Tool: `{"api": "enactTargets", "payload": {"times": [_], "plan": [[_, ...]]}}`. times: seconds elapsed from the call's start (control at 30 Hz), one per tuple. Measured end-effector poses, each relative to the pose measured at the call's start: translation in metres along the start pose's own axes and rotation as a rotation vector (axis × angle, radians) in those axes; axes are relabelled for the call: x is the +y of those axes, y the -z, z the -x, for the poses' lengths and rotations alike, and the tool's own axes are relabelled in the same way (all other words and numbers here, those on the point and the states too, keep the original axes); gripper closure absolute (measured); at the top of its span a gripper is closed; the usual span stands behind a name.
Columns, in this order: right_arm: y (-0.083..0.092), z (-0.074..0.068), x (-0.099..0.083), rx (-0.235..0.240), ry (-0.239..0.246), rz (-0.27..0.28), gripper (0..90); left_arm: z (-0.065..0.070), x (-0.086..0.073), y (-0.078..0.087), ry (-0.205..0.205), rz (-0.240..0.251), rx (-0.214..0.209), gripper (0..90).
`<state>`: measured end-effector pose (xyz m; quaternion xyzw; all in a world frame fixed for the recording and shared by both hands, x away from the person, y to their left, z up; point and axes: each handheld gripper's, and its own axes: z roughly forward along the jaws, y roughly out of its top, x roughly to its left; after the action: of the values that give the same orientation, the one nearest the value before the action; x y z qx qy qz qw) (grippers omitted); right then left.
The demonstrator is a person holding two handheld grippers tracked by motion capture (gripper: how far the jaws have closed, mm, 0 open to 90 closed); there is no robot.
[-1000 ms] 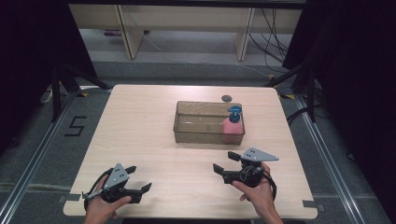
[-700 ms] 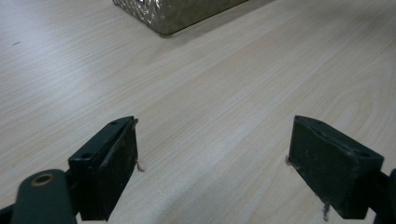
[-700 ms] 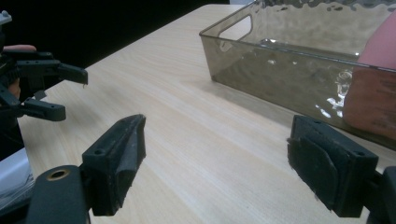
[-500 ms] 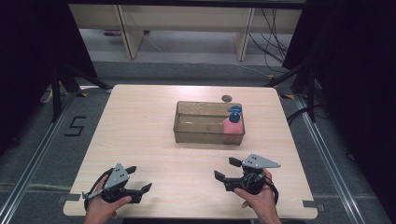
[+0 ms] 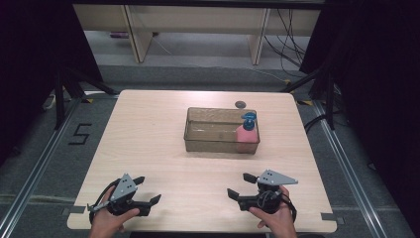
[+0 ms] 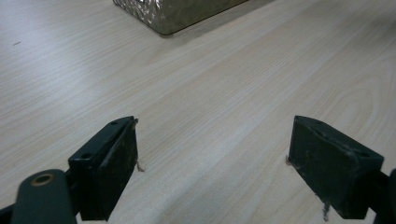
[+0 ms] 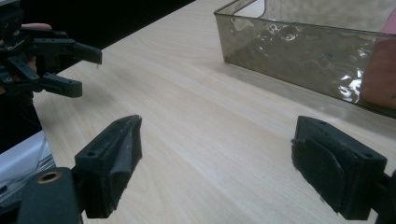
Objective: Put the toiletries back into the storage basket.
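Note:
A smoky see-through bin (image 5: 218,144) stands past the middle of the wooden table. At its right end a pink bottle (image 5: 245,135) with a blue pump top stands upright. My left gripper (image 5: 150,188) rests open near the front left edge, its jaws wide over bare wood (image 6: 212,158). My right gripper (image 5: 236,183) is near the front right and points left. Its jaws have just been opening and stand wide with nothing between them (image 7: 215,158). The right gripper view has the bin (image 7: 299,46), the bottle (image 7: 380,74) and the left gripper (image 7: 91,72) farther off.
A small dark round disc (image 5: 240,104) lies on the table just behind the bin. A corner of the bin (image 6: 173,14) lies at the top of the left gripper view. Black curtains flank the table, with shelving and cables on the floor beyond it.
My right gripper has drawn back a little toward the near edge and its jaws have spread wider. The left gripper, bin and bottle have not moved.

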<state>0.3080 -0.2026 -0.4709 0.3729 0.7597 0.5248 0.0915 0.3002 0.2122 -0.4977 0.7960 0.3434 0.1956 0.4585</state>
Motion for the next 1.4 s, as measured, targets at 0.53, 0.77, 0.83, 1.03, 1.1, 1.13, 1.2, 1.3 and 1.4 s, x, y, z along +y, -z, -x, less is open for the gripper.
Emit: {"api": "enactTargets", "payload": {"times": [0.53,0.77,0.83,1.03,1.1,1.13,1.2,1.3,1.4], "plan": [[0.002,-0.007,-0.01,0.001,0.021,-0.05,16.4,0.0,0.0,0.0,-0.005,-0.002,-0.002,15.4],[0.003,-0.008,-0.016,0.004,0.026,-0.057,16.4,0.0,0.0,-0.001,-0.008,0.0,-0.003,15.3],[0.004,-0.008,-0.017,0.009,0.019,-0.049,16.4,0.0,0.0,-0.001,-0.007,-0.001,-0.003,15.3],[0.008,-0.009,-0.021,0.004,0.006,-0.055,16.4,0.0,0.0,-0.001,-0.009,-0.003,-0.004,15.3],[0.009,-0.008,-0.022,0.01,0.008,-0.063,16.4,0.0,0.0,-0.001,-0.01,-0.005,-0.005,15.3],[0.01,-0.009,-0.022,-0.007,0.008,-0.062,16.4,0.0,0.0,-0.001,-0.009,-0.008,-0.002,15.3],[0.011,-0.009,-0.024,-0.013,-0.01,-0.048,16.4,0.0,0.0,-0.001,-0.009,-0.005,-0.005,15.3],[0.015,-0.009,-0.026,-0.012,-0.001,-0.042,16.4,0.0,0.0,-0.001,-0.006,-0.006,-0.005,15.3],[0.017,-0.011,-0.028,-0.008,-0.017,-0.045,16.4,0.0,0.0,-0.002,-0.004,-0.005,-0.011,15.3]]}}
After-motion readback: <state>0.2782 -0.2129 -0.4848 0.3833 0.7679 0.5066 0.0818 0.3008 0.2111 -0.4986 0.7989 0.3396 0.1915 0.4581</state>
